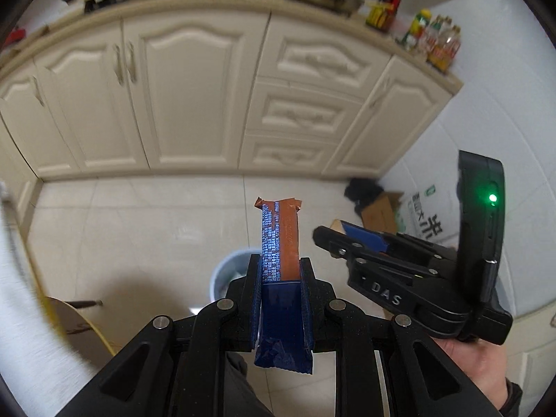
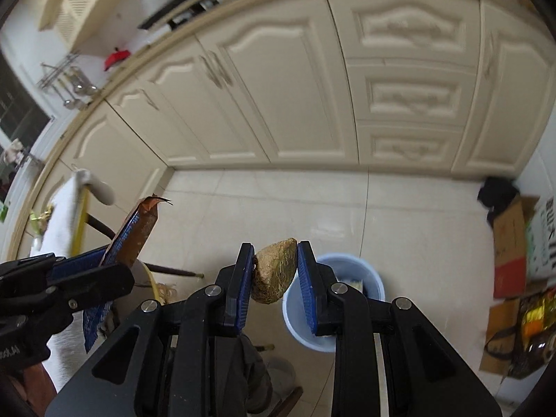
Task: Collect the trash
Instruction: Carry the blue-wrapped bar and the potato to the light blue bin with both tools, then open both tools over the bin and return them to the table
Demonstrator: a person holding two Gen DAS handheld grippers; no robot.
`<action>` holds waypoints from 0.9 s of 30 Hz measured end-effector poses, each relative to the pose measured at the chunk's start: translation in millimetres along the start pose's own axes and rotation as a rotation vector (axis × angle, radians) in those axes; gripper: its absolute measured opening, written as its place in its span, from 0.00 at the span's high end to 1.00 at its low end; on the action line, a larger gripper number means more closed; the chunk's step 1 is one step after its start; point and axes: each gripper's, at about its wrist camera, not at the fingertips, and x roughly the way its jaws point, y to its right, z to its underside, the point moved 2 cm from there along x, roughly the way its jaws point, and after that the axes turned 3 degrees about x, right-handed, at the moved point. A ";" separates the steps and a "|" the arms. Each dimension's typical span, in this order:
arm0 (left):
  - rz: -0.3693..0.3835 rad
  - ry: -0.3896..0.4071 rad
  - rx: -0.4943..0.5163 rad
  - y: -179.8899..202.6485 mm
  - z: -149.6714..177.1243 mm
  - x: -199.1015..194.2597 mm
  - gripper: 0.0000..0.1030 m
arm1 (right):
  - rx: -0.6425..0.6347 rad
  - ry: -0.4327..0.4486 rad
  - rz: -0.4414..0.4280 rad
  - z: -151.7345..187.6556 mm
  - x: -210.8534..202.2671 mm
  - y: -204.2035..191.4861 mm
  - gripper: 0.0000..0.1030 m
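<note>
My left gripper [image 1: 279, 271] is shut on a long blue and orange snack wrapper [image 1: 279, 239], which sticks up past the fingertips, held above the floor. The wrapper also shows in the right wrist view [image 2: 133, 239] at the left. My right gripper [image 2: 274, 264] is shut on a brown fibrous lump of trash [image 2: 274, 272]; in the left wrist view it [image 1: 333, 234] sits to the right of the wrapper. A light blue bin [image 2: 351, 292] stands on the floor just below and right of the right gripper, and partly behind the left gripper [image 1: 227, 271].
Cream kitchen cabinets [image 1: 194, 97] line the far side of the tiled floor [image 2: 312, 208]. Cardboard boxes and bags [image 2: 514, 253] lie by the right wall. A round wooden stool [image 1: 66, 326] and a white cloth with a yellow handle [image 2: 74, 215] are at the left.
</note>
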 end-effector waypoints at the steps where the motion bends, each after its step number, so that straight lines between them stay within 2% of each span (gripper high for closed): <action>1: -0.006 -0.031 0.001 -2.6 -6.2 11.5 0.81 | 0.018 -0.020 0.003 -0.4 11.3 5.9 0.73; 2: -0.032 -0.054 -0.002 -4.3 -7.0 20.6 0.71 | 0.037 -0.035 0.012 -0.5 20.4 13.1 0.69; 3: -0.051 -0.067 -0.005 -8.1 -9.7 26.4 0.51 | 0.060 -0.055 0.026 1.0 29.3 20.8 0.64; 4: -0.035 -0.086 0.035 -10.9 -10.8 29.0 0.41 | 0.085 -0.074 0.037 3.6 36.1 28.5 0.47; 5: -0.061 -0.080 0.022 -12.4 -16.0 28.7 0.30 | 0.107 -0.082 0.045 5.5 40.0 34.4 0.27; 7: -0.067 -0.051 0.014 -16.1 -16.4 19.3 0.28 | 0.149 -0.073 0.051 9.5 39.6 45.0 0.13; 9: -0.094 -0.029 0.002 -18.5 -16.5 5.4 0.19 | 0.164 -0.050 0.066 11.3 34.1 47.5 0.00; 12: -0.156 0.026 -0.008 -16.9 -10.4 -16.9 0.07 | 0.172 -0.043 0.113 12.5 30.4 48.9 0.00; 15: -0.207 0.081 -0.023 -13.6 10.4 -43.7 0.05 | 0.174 -0.042 0.106 11.3 26.4 42.1 0.00; 20: -0.246 0.161 -0.053 -17.3 41.0 -94.4 0.04 | 0.117 -0.027 0.084 3.2 14.5 4.7 0.00; 27: -0.278 0.269 -0.117 -55.3 88.2 -189.1 0.04 | 0.017 0.037 0.020 -17.5 -13.0 -67.6 0.00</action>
